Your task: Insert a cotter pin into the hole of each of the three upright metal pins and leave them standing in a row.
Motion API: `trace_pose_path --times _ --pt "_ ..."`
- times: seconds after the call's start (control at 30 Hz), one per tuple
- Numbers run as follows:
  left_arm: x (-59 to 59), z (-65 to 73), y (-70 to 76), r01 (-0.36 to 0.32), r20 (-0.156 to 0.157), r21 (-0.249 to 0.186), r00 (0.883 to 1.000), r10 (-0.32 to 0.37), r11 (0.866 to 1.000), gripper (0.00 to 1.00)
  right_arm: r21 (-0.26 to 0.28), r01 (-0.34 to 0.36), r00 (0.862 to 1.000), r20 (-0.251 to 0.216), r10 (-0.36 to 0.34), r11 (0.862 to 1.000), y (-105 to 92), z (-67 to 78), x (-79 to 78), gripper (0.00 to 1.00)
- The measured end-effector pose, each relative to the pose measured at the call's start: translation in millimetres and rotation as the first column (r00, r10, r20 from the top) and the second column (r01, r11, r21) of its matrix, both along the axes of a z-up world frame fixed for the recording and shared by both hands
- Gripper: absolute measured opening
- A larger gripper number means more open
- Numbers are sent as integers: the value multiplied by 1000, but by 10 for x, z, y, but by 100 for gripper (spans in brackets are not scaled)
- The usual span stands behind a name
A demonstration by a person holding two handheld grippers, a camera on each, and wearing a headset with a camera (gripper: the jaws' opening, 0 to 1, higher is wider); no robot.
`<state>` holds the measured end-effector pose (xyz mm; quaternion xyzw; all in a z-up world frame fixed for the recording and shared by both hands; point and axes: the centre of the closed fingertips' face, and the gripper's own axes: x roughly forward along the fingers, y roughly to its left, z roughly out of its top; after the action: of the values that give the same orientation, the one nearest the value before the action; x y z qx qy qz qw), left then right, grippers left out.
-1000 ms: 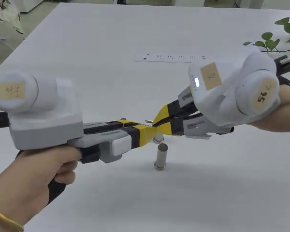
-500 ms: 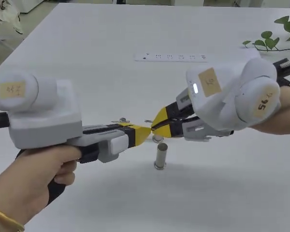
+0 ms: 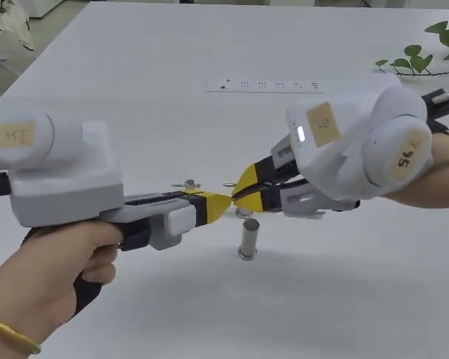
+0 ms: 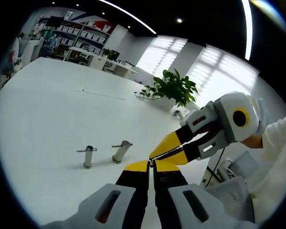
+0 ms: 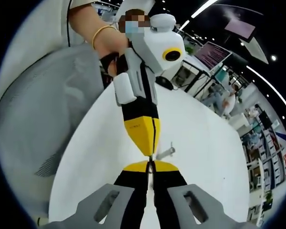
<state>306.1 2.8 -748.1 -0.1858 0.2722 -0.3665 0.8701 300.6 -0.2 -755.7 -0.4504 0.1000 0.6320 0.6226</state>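
Drawn back from crossing, left hand-held gripper [image 3: 223, 202] and right hand-held gripper [image 3: 239, 199] now meet tip to tip, both pressed together (any cotter pin between them too small to tell), with the bare metal pin [image 3: 248, 238] standing upright on the bench [image 3: 209, 60], just below the right one's tips.

Open tabletop [image 3: 120, 97] stretches across the upper left. At frame centre, the left gripper [image 3: 224, 203] and right gripper [image 3: 238, 196] meet nose to nose, just above an upright pin [image 3: 248, 239].

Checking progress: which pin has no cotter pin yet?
The front pin, standing alone nearest the camera, top bare. The two rear pins each carry a cotter pin.
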Motion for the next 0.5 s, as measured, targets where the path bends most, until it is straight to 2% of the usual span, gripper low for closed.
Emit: trace_pose_path --times 0.17,0.33,0.4,0.43,0.47,0.5 --pt "5 -4 5 3 16 11 1000 -3 1000 0 24 12 999 -32 -12 1000 6 -4 8 4" --pt "-4 -26 7 14 34 40 999 -15 999 0 86 85 988 -137 -73 993 5 45 24 9" --pt "-15 -34 12 22 52 61 998 -25 998 0 107 128 975 -196 -105 986 -22 78 43 9" --pt "-20 -41 14 25 57 70 998 -29 997 0 119 148 964 -239 -117 982 -41 83 57 10" --pt "-24 -46 18 27 63 78 998 -32 997 0 121 167 952 -279 -128 979 -58 83 53 11" --pt "-28 -55 25 29 69 88 997 -35 996 0 126 197 932 -332 -146 972 -76 96 43 12"
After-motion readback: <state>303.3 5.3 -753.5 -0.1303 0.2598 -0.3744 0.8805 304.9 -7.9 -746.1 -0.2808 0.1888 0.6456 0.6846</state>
